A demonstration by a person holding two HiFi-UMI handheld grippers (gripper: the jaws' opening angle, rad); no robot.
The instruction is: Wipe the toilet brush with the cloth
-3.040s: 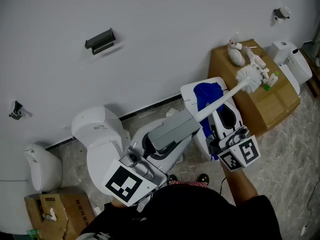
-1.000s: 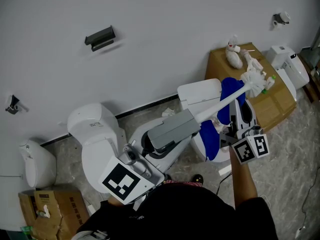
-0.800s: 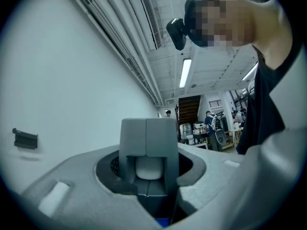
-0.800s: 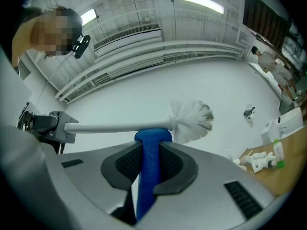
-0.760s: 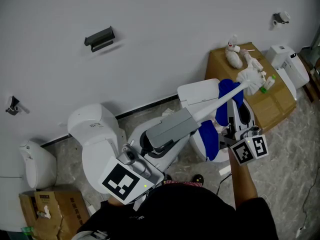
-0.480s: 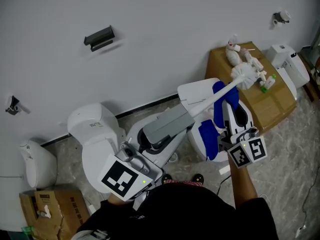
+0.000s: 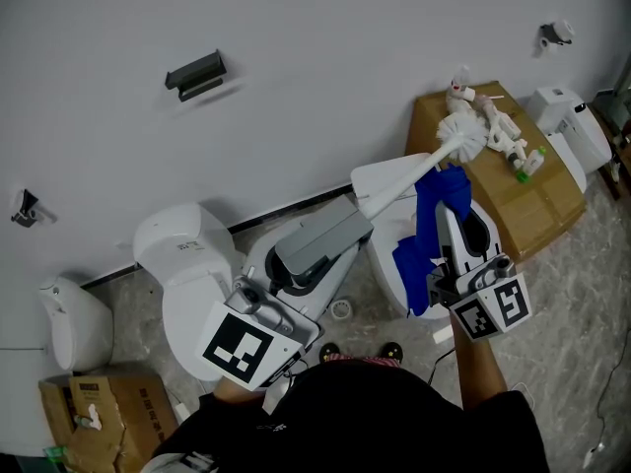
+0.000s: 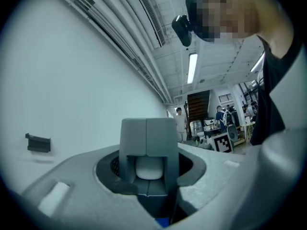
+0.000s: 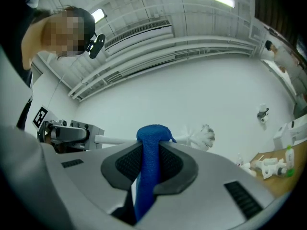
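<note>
In head view centre: toilet brush [image 7: 404, 180] raised off floor, long axis 8 o'clock to 2 o'clock, bristles at 2 o'clock end. Left gripper [image 7: 335, 233] clamped on handle end. Right gripper [image 7: 446, 205], nearer the bristles, pinches blue cloth [image 7: 419, 249]. Cloth top lies against shaft at 6 o'clock side, contact likely. Wipe probably runs along shaft.

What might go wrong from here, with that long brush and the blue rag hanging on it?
The head of the toilet brush appears close to the small bottles on the cardboard box; a swing might knock them over. The left gripper clamps only the handle's far end, so the brush may twist. The blue cloth, pinched by the right gripper, could slide off the shaft.
</note>
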